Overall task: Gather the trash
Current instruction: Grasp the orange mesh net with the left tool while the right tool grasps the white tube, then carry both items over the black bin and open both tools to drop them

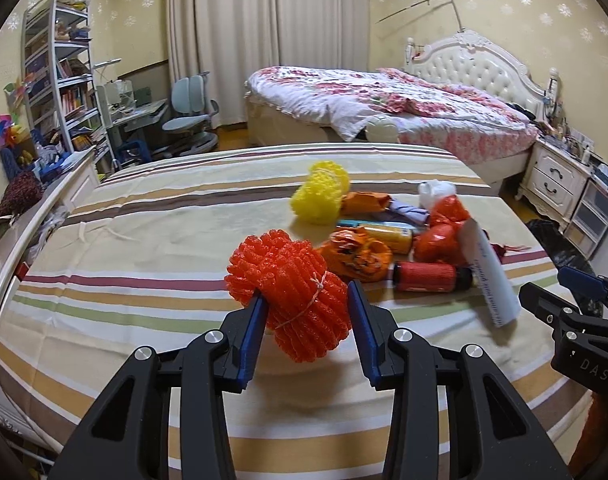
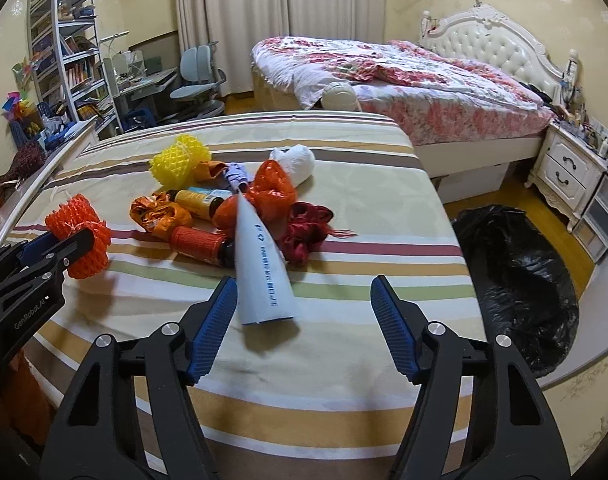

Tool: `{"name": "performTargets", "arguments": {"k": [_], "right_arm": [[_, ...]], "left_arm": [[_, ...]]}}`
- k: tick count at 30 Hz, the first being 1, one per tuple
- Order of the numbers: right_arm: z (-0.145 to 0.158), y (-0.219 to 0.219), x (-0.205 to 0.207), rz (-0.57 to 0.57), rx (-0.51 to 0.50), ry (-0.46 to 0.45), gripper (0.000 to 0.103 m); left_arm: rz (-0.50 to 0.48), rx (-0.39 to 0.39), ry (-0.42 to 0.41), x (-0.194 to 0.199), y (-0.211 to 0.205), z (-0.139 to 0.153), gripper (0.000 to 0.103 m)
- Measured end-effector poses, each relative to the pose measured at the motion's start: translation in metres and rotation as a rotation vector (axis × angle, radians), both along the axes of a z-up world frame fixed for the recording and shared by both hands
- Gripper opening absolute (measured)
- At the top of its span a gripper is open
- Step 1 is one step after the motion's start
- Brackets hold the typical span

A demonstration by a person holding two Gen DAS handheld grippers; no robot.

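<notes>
trash lies heaped on a striped bed (image 1: 152,216) at mid-frame: a yellow foam net (image 1: 321,192), crumpled orange wrappers (image 1: 356,256), a red bottle (image 1: 428,277) and a white tube (image 2: 264,268). the left gripper (image 1: 308,312) at lower centre is clamped on an orange foam net (image 1: 292,288), apparently lifted off the sheet. the right gripper (image 2: 304,300) stands wide, the tube's flat end between its pads but not pinched. a black trash bag (image 2: 516,280) sits on the floor at right.
</notes>
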State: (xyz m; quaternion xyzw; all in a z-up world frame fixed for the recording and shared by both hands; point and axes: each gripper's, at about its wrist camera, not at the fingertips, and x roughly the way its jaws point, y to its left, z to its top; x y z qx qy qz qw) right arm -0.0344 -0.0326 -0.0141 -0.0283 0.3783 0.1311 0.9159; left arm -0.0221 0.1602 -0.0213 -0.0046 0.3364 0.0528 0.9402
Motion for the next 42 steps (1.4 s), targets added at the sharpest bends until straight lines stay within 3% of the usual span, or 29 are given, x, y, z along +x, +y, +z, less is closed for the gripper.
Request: {"name": "performTargets", "arguments": {"k": [5,7,10,15,28,42], "right_arm": [[-0.011,0.019,0.009,0.047,-0.007,0.031,0.056],[-0.015,0.023,0.011,0.061,-0.002,0.05,0.049],[-0.022,0.027,0.012,0.073,0.002,0.07,0.03],[-0.02,0.022,0.006,0.072,0.016,0.053,0.017],[0.008,-0.03,-0.014,-0.032,0.022,-0.041,0.015],[0.011,-0.148,0.01,-0.317,-0.003,-0.082,0.015]], "left_arm": [[0.024,-0.01,0.0,0.0,0.013,-0.004,0.041],[0.029,-0.018,0.007,0.001,0.016,-0.007,0.041],[0.032,-0.027,0.013,0.0,0.018,-0.009,0.041],[0.032,-0.036,0.005,0.0,0.015,-0.006,0.041],[-0.068,-0.05,-0.062,0.003,-0.03,0.022,0.041],[-0.313,-0.07,-0.11,0.051,-0.15,0.037,0.041]]}}
